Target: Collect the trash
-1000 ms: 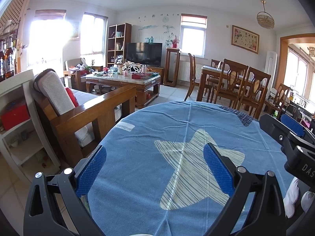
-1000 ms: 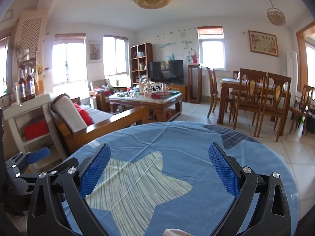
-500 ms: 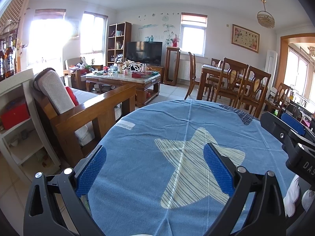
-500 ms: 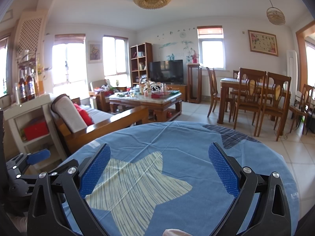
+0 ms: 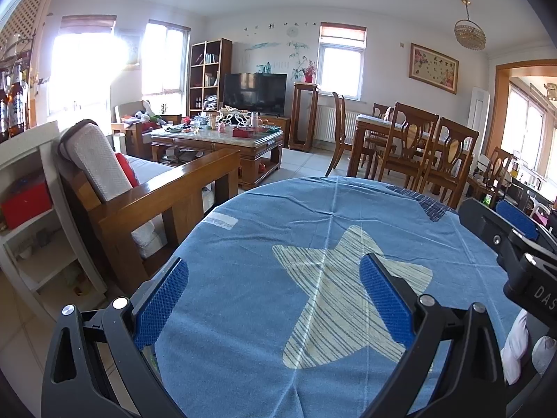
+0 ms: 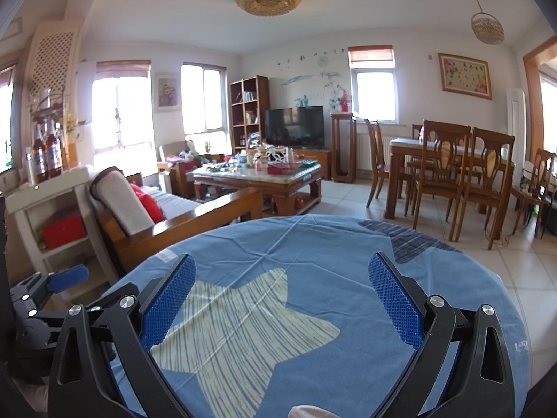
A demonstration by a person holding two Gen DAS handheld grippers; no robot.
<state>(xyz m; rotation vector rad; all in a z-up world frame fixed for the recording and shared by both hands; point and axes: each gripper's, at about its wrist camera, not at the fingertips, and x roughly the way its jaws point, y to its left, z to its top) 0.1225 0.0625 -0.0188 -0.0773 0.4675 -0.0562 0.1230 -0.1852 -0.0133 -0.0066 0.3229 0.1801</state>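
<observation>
Basically nothing changing over last second: left gripper (image 5: 273,296) and right gripper (image 6: 282,299) hovering side by side, both spread wide, holding nothing, above round surface (image 6: 313,244) draped in blue star-print cloth. No trash showing nearby; collecting not yet starting.

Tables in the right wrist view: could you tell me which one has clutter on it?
The coffee table before the TV; the round blue-clothed table under the grippers is bare.
</observation>
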